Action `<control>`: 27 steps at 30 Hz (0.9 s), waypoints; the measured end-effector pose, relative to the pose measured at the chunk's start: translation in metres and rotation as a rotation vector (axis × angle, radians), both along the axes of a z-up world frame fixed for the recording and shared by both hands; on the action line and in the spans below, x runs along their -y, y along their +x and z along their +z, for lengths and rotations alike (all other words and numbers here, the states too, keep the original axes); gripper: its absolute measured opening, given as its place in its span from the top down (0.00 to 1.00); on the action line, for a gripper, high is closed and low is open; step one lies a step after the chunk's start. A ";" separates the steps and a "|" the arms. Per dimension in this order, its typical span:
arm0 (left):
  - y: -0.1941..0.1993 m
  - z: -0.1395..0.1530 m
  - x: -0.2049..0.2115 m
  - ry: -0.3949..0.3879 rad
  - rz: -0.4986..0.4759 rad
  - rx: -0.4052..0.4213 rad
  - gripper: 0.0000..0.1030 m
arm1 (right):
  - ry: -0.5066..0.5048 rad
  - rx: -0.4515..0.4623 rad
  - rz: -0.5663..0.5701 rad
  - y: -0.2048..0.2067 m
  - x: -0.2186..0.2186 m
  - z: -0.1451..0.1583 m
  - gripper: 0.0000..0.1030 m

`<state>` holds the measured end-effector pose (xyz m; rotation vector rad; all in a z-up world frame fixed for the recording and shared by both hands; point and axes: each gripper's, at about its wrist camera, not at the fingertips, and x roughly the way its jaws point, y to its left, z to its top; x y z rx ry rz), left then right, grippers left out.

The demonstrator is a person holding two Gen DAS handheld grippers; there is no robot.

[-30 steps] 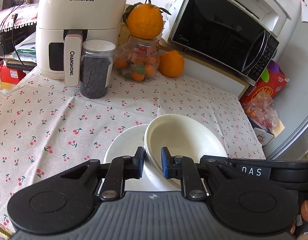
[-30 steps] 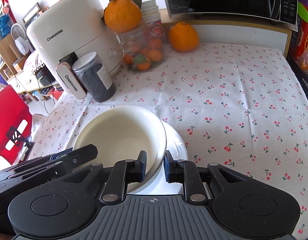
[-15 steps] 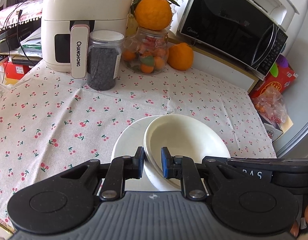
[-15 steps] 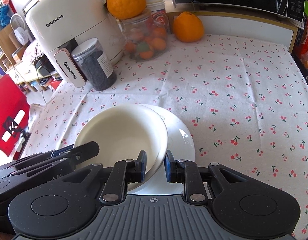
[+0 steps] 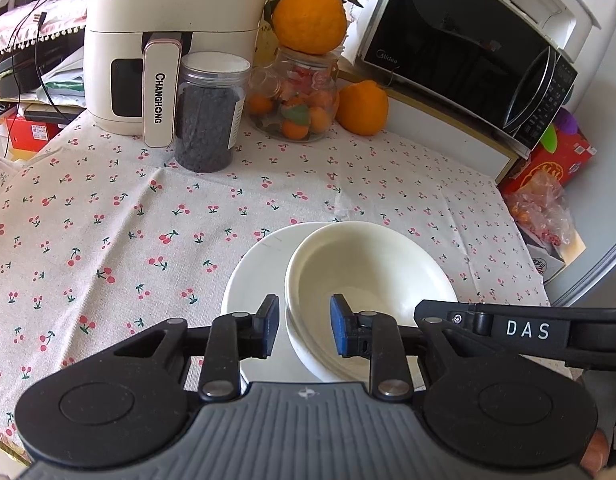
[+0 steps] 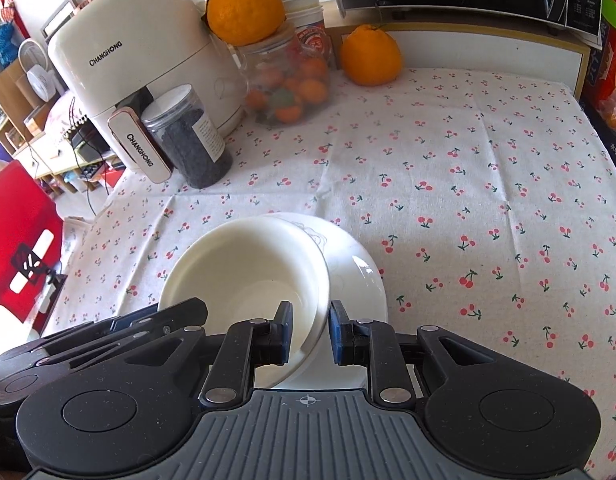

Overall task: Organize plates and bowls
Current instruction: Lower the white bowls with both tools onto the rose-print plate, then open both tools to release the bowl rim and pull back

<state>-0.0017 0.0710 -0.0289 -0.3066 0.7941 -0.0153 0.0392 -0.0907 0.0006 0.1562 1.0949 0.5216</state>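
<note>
A white bowl, apparently nested in a second one, leans tilted on a white plate on the cherry-print tablecloth. My left gripper straddles the bowl's near-left rim. Its jaws are opening, and a gap shows on both sides of the rim. My right gripper is shut on the opposite rim, with one pad inside the bowl and one outside. Each gripper's black body shows at the edge of the other's view.
At the back stand a white air fryer, a jar of dark grains, a glass jar topped by an orange, a loose orange and a microwave. A red chair stands beyond the table's left edge.
My left gripper's jaws have spread apart and come off the bowl's rim. The right gripper keeps the same hold, and the bowl stays on the plate.
</note>
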 end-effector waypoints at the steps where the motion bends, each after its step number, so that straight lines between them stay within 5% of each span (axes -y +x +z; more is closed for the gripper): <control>1: -0.001 0.001 0.000 0.006 0.000 0.003 0.74 | -0.002 0.007 -0.001 -0.002 0.001 0.001 0.79; 7: -0.011 0.007 -0.005 0.042 0.022 0.024 0.63 | 0.018 0.060 -0.011 -0.017 0.012 0.014 0.75; 9: -0.016 0.009 -0.005 0.054 0.022 0.031 0.50 | -0.003 0.111 -0.026 -0.026 0.017 0.020 0.69; 11: -0.024 0.012 -0.005 0.062 0.022 0.038 0.47 | -0.045 0.177 -0.034 -0.039 0.019 0.027 0.50; 15: -0.045 0.021 0.000 0.107 0.024 0.070 0.23 | -0.031 0.252 -0.007 -0.068 0.026 0.033 0.42; 20: -0.070 0.024 0.004 0.158 0.019 0.092 0.06 | -0.042 0.300 -0.021 -0.100 0.036 0.031 0.28; 27: -0.089 0.020 0.014 0.212 -0.015 0.078 0.00 | -0.043 0.349 -0.010 -0.133 0.053 0.029 0.11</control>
